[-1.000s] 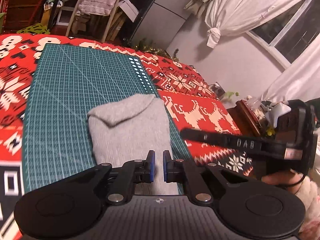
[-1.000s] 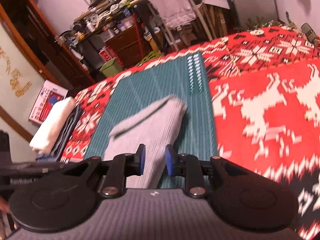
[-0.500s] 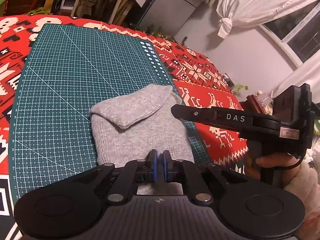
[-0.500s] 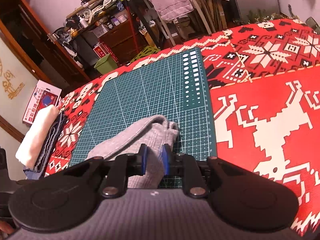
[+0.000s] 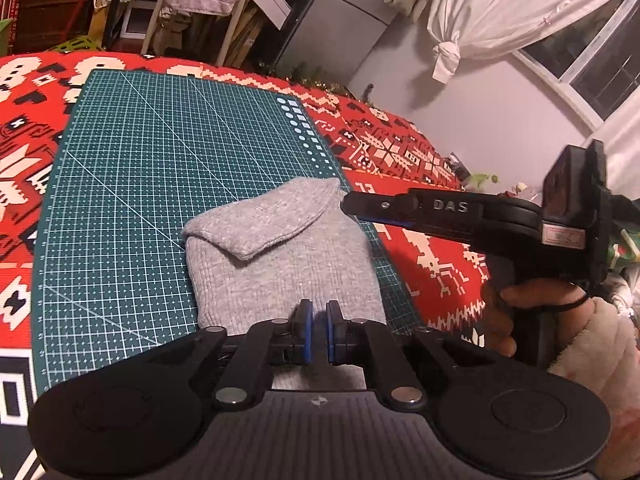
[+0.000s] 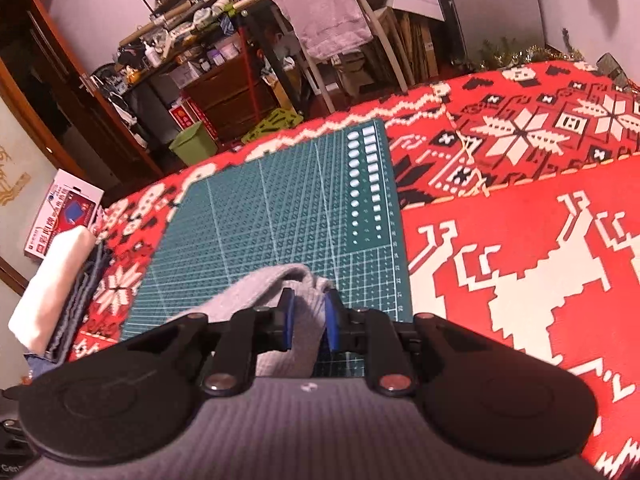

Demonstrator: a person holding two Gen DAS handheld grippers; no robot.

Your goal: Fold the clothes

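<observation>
A grey knitted garment (image 5: 280, 264) lies folded on the green cutting mat (image 5: 160, 180), its top flap turned down. My left gripper (image 5: 317, 320) sits at the garment's near edge, its blue pads almost together on the knit. My right gripper (image 5: 352, 206), held by a hand (image 5: 520, 304), reaches in from the right to the garment's far right corner. In the right wrist view that gripper (image 6: 308, 312) is shut on a raised ridge of the grey fabric (image 6: 248, 296) above the mat (image 6: 280, 208).
A red patterned blanket (image 6: 520, 260) covers the surface around the mat. A stack of folded clothes topped by a white roll (image 6: 52, 276) lies off the mat's left side, beside a box (image 6: 60, 216). Shelves and a chair with a draped towel (image 6: 320, 8) stand beyond.
The right gripper came down onto the garment's far right corner and closed on it. The blurred garment has settled flat on the mat. The left pads stayed close together at the near edge.
</observation>
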